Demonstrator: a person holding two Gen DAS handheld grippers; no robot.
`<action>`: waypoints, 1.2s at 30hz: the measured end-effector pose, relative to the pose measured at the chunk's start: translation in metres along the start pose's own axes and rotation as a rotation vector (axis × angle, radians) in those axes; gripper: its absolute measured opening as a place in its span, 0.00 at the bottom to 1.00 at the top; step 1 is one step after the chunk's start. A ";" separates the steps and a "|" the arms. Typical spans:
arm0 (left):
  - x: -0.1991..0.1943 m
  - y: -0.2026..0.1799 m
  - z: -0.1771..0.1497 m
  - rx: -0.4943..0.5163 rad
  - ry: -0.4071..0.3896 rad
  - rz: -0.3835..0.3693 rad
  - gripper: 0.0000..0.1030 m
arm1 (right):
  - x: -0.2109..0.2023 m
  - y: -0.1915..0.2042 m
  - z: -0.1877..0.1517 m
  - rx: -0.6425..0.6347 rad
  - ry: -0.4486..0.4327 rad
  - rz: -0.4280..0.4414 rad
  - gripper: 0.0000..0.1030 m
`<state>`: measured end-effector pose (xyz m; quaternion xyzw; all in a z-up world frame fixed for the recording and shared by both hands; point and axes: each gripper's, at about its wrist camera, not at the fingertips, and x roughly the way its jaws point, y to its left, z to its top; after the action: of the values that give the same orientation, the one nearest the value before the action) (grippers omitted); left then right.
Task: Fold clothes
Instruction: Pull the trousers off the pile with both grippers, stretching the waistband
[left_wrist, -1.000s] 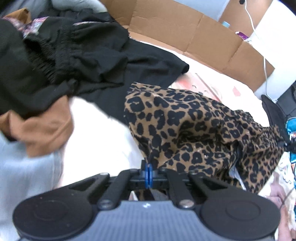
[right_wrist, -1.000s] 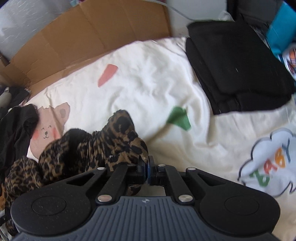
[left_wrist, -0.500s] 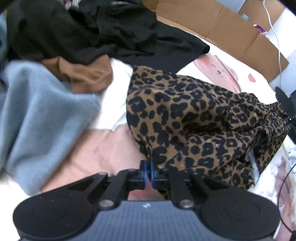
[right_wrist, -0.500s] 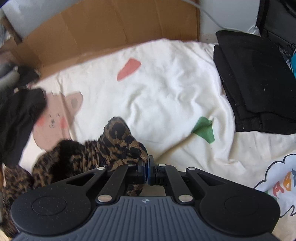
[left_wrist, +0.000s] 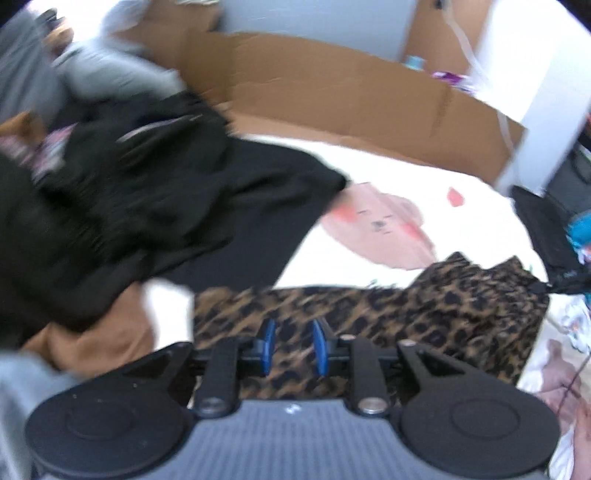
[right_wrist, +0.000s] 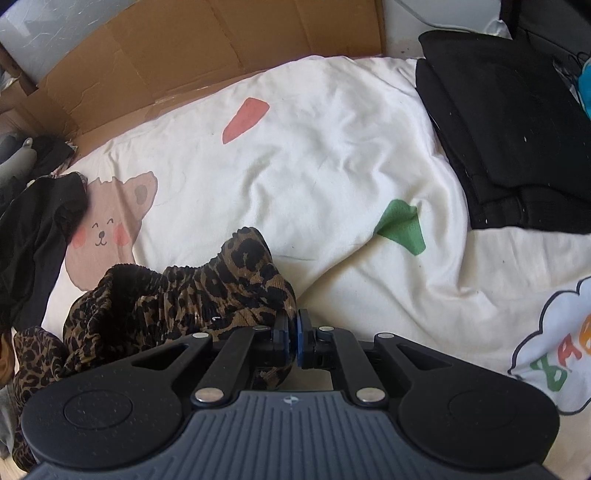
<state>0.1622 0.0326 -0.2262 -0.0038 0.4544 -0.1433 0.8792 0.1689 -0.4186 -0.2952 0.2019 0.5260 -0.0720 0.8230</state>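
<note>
Leopard garment (right_wrist: 192, 295) in right jaws (pinched), left jaws opening

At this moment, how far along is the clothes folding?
Done: a folded black stack sits at the bedsheet's far right. In hand: the leopard-print garment, its bunched edge pinched in the shut right gripper; the left gripper is opening above the fabric, gripping nothing. Left: the leopard piece is unfolded, and a heap of black clothes and a tan garment waits.
</note>
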 end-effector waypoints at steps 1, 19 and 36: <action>0.004 -0.007 0.005 0.024 -0.009 -0.016 0.33 | 0.001 0.000 -0.001 0.003 0.003 -0.001 0.03; 0.077 -0.129 0.029 0.354 0.067 -0.342 0.61 | 0.008 -0.002 -0.030 0.110 0.006 0.014 0.37; 0.122 -0.147 0.014 0.422 0.193 -0.373 0.56 | 0.015 -0.010 -0.015 0.054 -0.019 -0.048 0.37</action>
<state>0.2041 -0.1410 -0.2953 0.1095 0.4876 -0.3934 0.7717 0.1596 -0.4203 -0.3171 0.2105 0.5206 -0.1080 0.8204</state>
